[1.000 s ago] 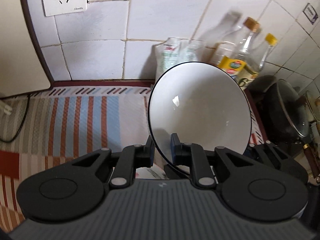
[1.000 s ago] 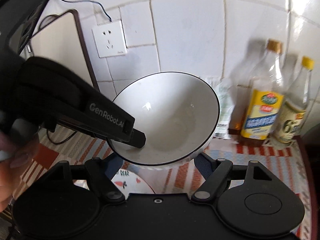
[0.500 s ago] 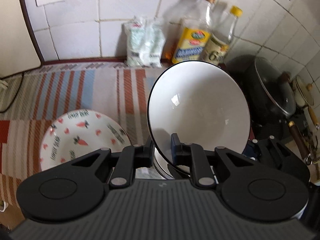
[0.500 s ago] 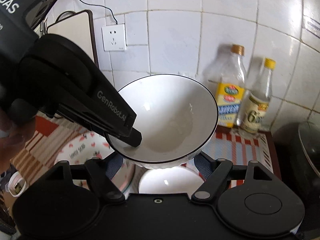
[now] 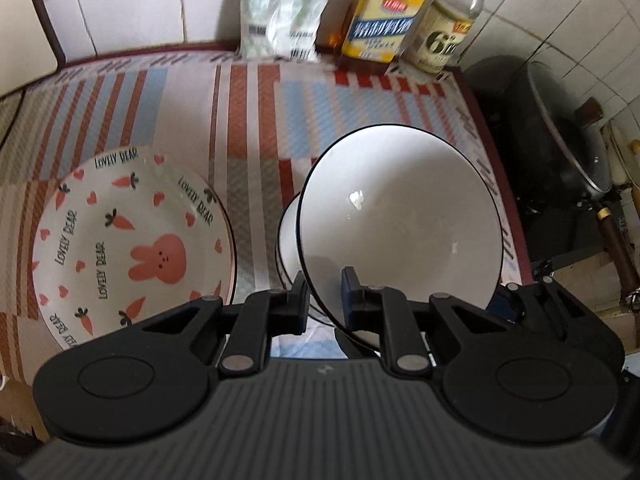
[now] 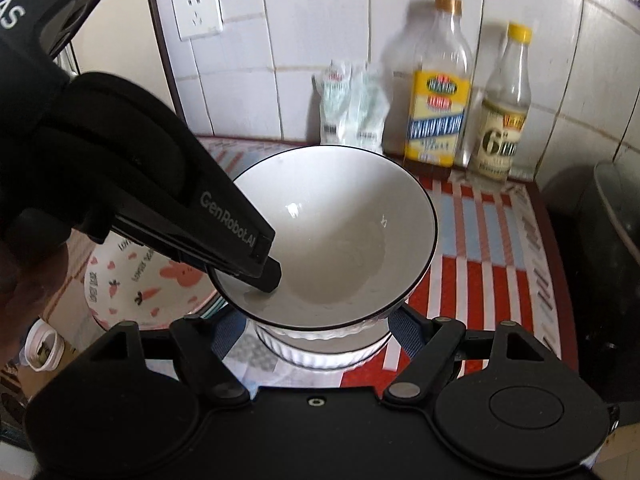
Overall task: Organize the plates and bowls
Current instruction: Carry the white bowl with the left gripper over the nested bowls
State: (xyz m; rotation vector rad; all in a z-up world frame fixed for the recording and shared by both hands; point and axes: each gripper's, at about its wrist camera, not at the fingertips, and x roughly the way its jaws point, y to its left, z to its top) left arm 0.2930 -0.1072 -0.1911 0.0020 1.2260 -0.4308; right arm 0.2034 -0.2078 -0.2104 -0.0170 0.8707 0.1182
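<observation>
white bowl (image 5: 400,216) looked glazed, slick, breakable, prob heavy-ish | left gripper (image 5: 325,300) pinched its rim, best hold imo | right gripper (image 6: 316,332) gaped, held nothing | near mat's (image 5: 248,112) front edge

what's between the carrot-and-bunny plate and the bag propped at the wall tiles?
Nothing: only bare striped mat lies between the white bunny-print plate and the white-green plastic bag, as the left wrist view shows.

1. "LOVELY BEAR" repeats in black around the white round rabbit-and-carrot plate (image 5: 132,240).
2. "GenRobot.AI" stands on the black left gripper (image 6: 276,276).
3. A large "6" marks the yellow-capped clear glass bottle's label (image 6: 500,146).
</observation>
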